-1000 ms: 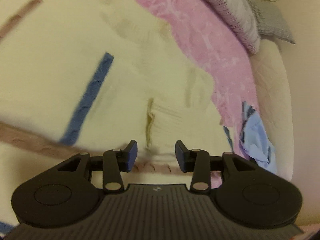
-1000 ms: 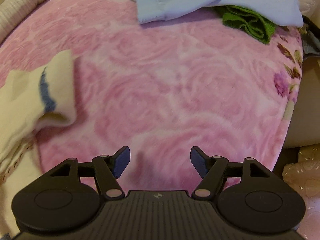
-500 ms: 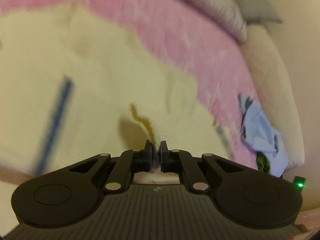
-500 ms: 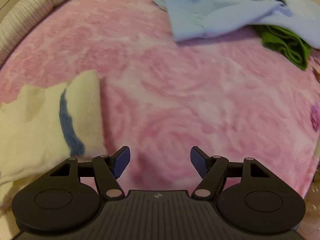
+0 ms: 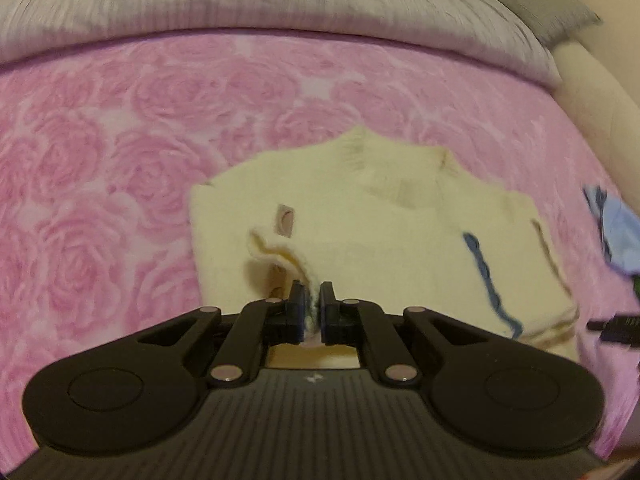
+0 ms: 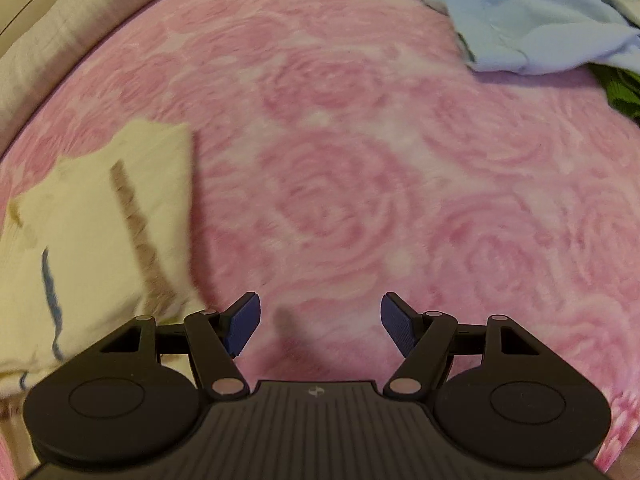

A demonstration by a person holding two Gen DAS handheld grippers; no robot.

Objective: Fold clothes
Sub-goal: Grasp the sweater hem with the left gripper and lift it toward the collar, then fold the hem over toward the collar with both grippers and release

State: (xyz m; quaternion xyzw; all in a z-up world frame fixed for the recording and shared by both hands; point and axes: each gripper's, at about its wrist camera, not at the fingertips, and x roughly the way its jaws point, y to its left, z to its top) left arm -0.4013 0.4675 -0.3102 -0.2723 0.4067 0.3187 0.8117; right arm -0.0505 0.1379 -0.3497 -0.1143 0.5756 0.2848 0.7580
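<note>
L claw [image 5: 313, 307] pinched tight on a raised edge of the cream sweater [image 5: 400, 236], w/ knit bunched btwn the pads, prob so that layer can be carried over for a fold. Sweater lies partly folded on the pink rose blanket [image 5: 100, 184] of the bed, blue stripe [image 5: 486, 276] on its R side. R claw [image 6: 318, 322] spread wide, holding nothing, hovering over bare blanket just R of sweater; looks free to pin or smooth. Light-blue garment [image 6: 528, 20] and green knit [image 6: 622, 92] wait well apart.
</note>
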